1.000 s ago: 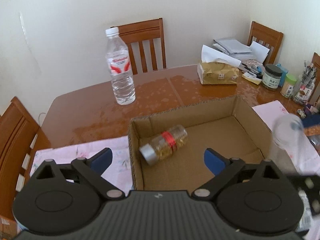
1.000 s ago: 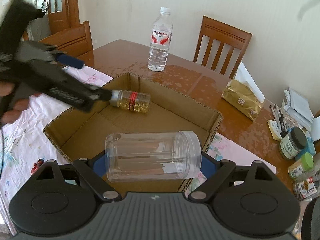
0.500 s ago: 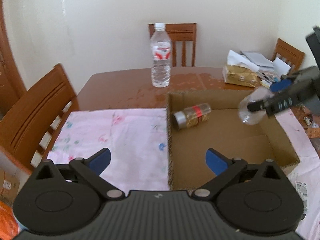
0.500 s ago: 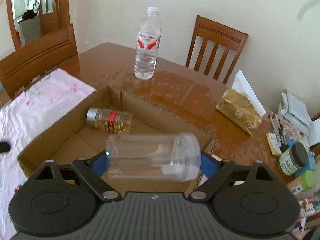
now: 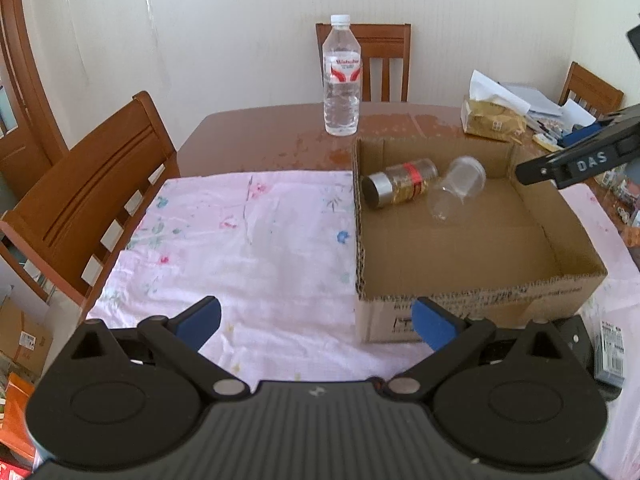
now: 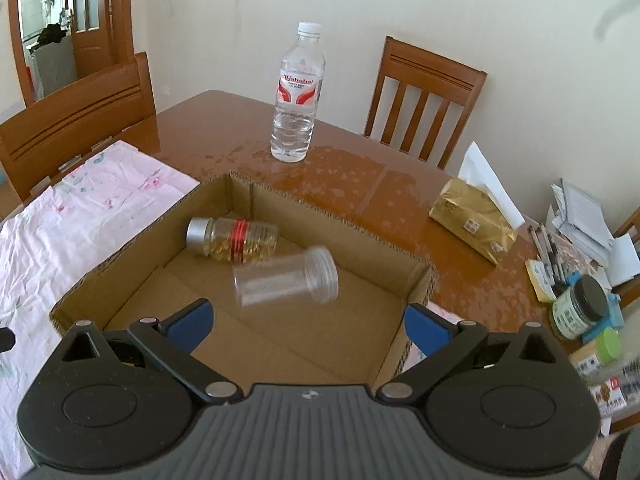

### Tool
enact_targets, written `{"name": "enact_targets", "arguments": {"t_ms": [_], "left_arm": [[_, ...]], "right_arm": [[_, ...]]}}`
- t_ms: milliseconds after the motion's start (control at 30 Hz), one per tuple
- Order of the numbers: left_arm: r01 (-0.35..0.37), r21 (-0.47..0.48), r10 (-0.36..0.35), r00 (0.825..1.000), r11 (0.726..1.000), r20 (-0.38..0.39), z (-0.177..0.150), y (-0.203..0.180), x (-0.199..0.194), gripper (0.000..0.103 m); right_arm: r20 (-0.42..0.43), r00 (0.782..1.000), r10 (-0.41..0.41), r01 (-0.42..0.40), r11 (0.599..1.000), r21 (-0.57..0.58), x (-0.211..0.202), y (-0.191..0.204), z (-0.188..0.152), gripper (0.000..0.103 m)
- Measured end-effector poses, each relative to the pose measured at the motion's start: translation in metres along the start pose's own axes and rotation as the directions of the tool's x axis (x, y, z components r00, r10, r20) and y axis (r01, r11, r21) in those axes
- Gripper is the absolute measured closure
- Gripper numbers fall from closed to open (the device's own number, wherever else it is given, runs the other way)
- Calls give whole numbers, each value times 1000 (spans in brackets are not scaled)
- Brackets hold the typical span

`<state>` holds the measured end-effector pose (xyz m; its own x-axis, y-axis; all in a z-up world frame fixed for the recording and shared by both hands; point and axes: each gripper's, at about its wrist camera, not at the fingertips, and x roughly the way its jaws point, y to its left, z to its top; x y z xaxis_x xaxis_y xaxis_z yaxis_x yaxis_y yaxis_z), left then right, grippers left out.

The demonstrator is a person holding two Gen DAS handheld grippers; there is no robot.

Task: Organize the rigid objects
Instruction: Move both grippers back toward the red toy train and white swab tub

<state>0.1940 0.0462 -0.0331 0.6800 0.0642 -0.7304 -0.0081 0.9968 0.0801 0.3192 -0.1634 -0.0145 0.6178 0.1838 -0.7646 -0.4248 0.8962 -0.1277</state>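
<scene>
An open cardboard box sits on the table. Inside lie a capsule bottle with a silver cap and red band and a clear empty plastic jar on its side beside it. My right gripper is open and empty above the box's near edge; it also shows at the right of the left wrist view. My left gripper is open and empty over the pink cloth, left of the box. A water bottle stands behind the box.
Wooden chairs stand at the left and far side. A gold tissue pack, papers, pens and small jars crowd the table's right end. The brown tabletop shows behind the box.
My right gripper opened and let go of the clear jar, which now lies in the box next to the capsule bottle. My left gripper pulled back and leftward from the box.
</scene>
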Motion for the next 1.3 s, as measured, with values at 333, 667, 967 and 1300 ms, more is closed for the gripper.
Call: {"name": "enact_targets", "arguments": {"t_ms": [333,667,967,1300], "left_arm": [[11,48,-9,999,999,-31,-14,1,0,2],[117,83,-107,988,990,-112,-36,4,26,2],[238,114,-217,960,964,-175,-56,-7,42,2],[251,93,-231,955,964,-185,-61,9,53,1]], "right_arm": [[-8,999,-44,45,994,103,-35,10,-39,0],[-59,993,-107,118,965,234,-61,39,-83,0],[-114,987,-113,142,948,286,-67,52,-106,0],[-147,986,-84,118,964,240,-61,70,-106,0]]}}
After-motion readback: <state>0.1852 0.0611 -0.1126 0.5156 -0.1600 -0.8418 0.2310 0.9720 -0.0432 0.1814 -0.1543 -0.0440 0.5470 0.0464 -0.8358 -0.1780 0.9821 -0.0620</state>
